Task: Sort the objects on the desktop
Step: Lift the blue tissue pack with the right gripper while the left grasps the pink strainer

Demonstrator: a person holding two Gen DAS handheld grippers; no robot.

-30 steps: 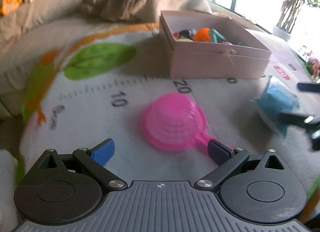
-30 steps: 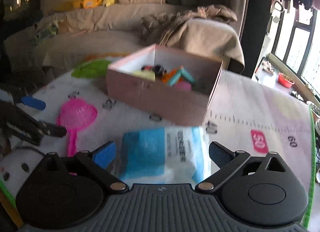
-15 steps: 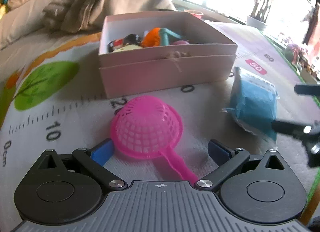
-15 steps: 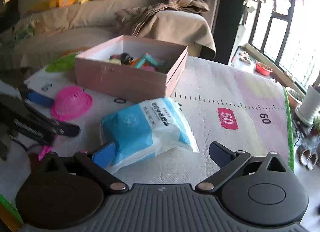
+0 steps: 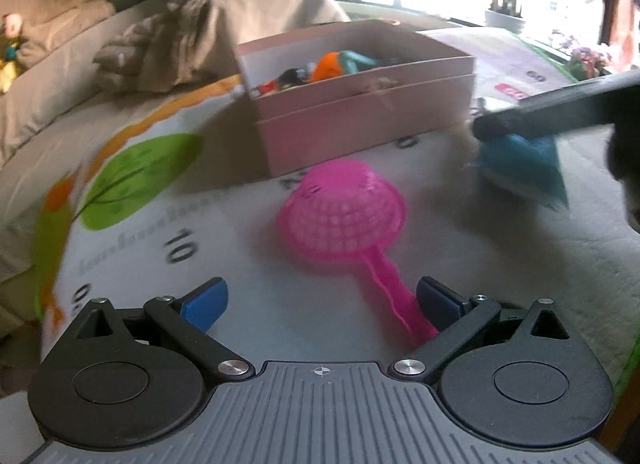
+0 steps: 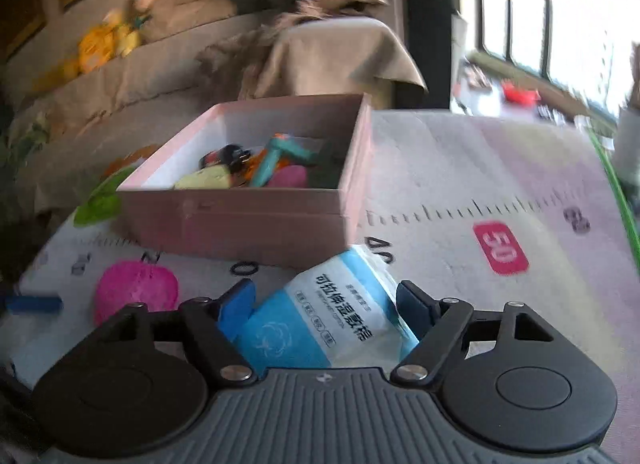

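Here the pink strainer (image 5: 344, 215) lies dome-up, handle pointing toward the left tool (image 5: 320, 300).

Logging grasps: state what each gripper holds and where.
Left gripper: nothing, jaws open. Right gripper, jaws just closing, pinches the tissue pack by its sides.

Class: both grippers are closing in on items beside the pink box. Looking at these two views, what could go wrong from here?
1. The right gripper has just been closing around the soft wipes pack; it may squash or slip.
2. The left gripper stands open with the pink strainer handle near one finger, so closing may push it aside.
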